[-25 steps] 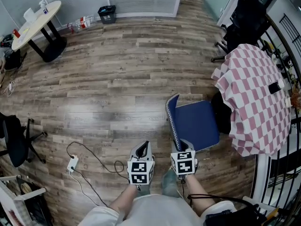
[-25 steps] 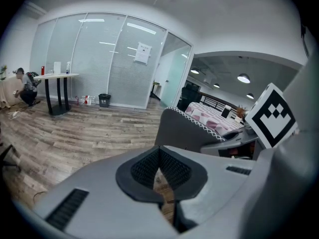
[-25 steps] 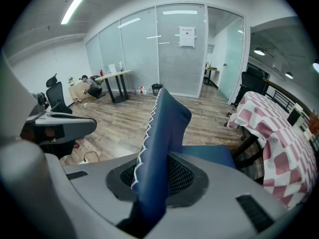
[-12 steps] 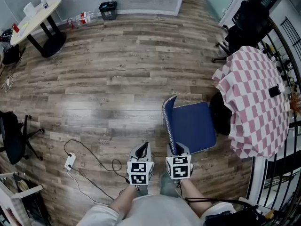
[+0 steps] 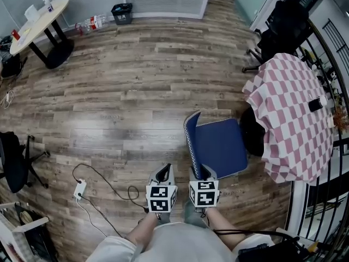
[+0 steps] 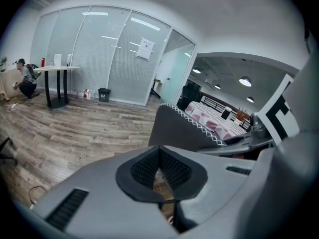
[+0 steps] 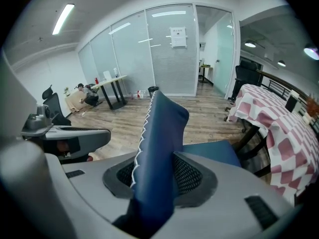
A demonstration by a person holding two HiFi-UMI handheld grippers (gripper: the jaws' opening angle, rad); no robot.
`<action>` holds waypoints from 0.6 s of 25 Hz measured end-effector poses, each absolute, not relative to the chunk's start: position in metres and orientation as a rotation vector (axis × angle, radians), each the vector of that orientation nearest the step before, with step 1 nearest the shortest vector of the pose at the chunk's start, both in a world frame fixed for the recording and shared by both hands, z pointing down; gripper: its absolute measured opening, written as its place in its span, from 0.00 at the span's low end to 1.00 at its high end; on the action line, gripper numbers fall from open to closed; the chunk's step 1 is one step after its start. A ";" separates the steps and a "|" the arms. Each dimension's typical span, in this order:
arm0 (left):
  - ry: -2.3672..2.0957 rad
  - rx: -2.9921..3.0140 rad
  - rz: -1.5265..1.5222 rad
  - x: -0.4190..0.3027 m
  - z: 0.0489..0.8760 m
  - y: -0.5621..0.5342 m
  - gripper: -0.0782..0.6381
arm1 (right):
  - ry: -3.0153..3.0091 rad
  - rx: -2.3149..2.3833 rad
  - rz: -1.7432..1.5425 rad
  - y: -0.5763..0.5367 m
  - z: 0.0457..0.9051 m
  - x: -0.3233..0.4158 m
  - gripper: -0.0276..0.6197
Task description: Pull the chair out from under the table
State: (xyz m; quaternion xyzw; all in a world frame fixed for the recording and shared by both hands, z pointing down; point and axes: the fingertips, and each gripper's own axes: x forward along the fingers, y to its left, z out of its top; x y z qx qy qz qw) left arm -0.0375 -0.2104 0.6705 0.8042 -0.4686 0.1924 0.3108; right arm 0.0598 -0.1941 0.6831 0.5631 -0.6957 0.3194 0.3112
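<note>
The blue chair (image 5: 221, 146) stands on the wood floor, seat toward the table with the pink checked cloth (image 5: 289, 119), its front edge close to the hanging cloth. Its backrest (image 5: 192, 143) with white edge stitching faces me. My right gripper (image 5: 200, 173) sits at the near end of that backrest. In the right gripper view the backrest (image 7: 159, 133) runs up between the jaws of the right gripper (image 7: 154, 178), which are opening, with pad mesh showing on both sides. My left gripper (image 5: 165, 172) hangs just left of the chair, its jaws (image 6: 160, 171) closed together on nothing.
A white power strip (image 5: 80, 189) and its black cable lie on the floor to my left. A black office chair (image 5: 13, 162) is at the left edge, a round white table (image 5: 35, 23) far left. Black chairs (image 5: 283, 23) and a railing (image 5: 327, 201) stand by the checked table.
The chair's backrest and my right gripper sit slightly further left in the head view than a second ago. My left gripper has hardly moved.
</note>
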 end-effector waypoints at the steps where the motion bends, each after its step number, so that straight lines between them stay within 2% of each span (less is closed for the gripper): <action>1: -1.238 2.127 0.506 -0.037 0.669 -0.211 0.11 | -1.834 1.484 0.849 -0.194 0.683 0.060 0.27; 15: -1.261 2.128 0.426 -0.035 0.637 -0.226 0.11 | -1.891 1.524 0.875 -0.193 0.638 0.059 0.27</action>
